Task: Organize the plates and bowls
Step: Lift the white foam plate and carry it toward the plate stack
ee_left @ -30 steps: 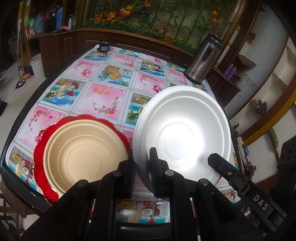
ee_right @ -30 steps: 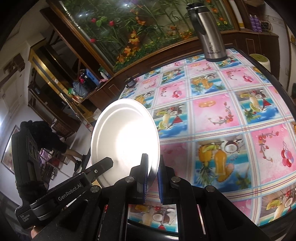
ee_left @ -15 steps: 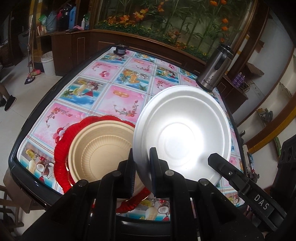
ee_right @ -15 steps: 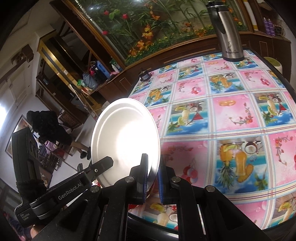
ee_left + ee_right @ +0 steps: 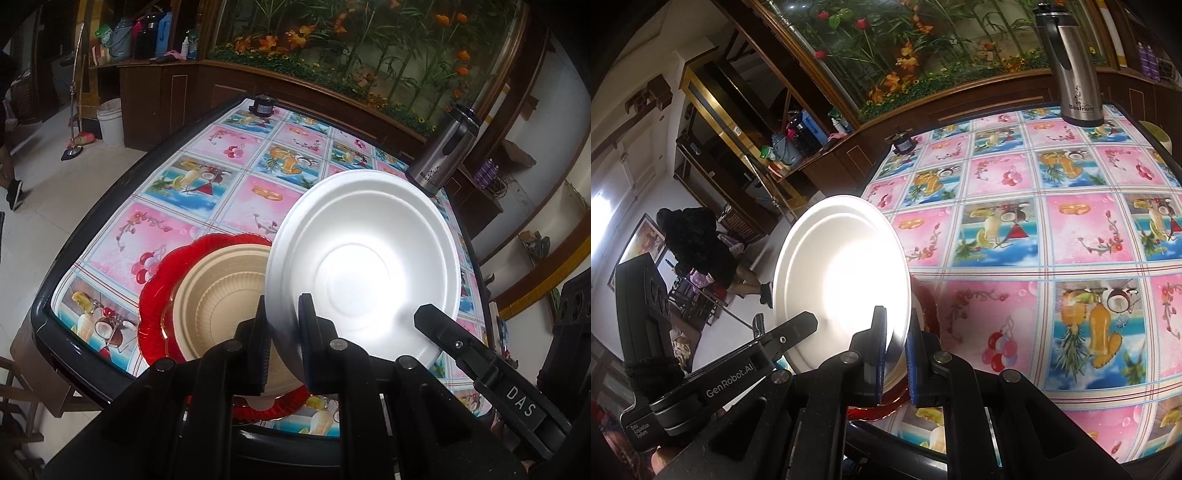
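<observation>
Jaws of both the left gripper (image 5: pixel 282 334) and right gripper (image 5: pixel 897 345) are clamped on opposite rim edges of one white plate (image 5: pixel 364 269), held tilted above the tan bowl (image 5: pixel 218 295) on the red plate (image 5: pixel 159 295) at the table's (image 5: pixel 88 347) near-left corner; the stack lies below and left.

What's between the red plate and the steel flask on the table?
In the left wrist view, between the red plate and the steel flask there is only the held white plate overhead; the tablecloth still visible is bare.

Matt white foam plate (image 5: pixel 364 275); glossy red plate (image 5: pixel 162 280); brushed-steel flask (image 5: pixel 1075 70).
</observation>
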`<act>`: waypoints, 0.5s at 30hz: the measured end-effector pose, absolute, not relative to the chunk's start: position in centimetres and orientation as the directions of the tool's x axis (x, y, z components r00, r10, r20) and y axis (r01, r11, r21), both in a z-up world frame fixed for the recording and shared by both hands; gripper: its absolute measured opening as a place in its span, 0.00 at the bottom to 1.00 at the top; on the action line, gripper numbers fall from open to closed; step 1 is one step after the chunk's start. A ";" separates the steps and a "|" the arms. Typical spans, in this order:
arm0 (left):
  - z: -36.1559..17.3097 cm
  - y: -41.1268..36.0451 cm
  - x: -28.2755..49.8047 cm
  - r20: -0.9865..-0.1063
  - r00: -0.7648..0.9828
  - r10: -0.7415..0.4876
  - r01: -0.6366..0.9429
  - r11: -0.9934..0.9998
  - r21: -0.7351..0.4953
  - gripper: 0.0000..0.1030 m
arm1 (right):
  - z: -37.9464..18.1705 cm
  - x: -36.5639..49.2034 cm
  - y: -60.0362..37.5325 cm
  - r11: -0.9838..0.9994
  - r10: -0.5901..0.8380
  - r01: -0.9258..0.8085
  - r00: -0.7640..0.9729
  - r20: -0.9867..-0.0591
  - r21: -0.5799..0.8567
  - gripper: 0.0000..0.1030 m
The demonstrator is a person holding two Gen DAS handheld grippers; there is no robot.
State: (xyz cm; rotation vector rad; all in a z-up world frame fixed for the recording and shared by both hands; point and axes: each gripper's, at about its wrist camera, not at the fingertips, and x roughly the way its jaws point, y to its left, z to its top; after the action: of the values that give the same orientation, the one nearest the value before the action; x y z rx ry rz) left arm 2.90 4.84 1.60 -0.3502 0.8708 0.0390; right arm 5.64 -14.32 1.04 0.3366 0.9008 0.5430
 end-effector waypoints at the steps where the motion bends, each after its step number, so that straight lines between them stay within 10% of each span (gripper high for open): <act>1: 1.5 5.0 2.8 -0.755 0.647 -0.107 -0.178 0.942 -0.286 0.11 | 1.0 5.7 -14.2 0.814 0.578 -0.305 0.499 -0.646 0.494 0.08; 15: 0.5 7.2 2.3 -0.769 0.632 -0.094 -0.223 0.929 -0.296 0.11 | 0.1 5.5 -11.7 0.804 0.594 -0.330 0.460 -0.660 0.494 0.08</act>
State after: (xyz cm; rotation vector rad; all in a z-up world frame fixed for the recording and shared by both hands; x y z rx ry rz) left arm 2.25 7.19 0.46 -0.3855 0.8897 0.0759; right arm 5.54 -11.72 0.06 0.3168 0.9318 0.5803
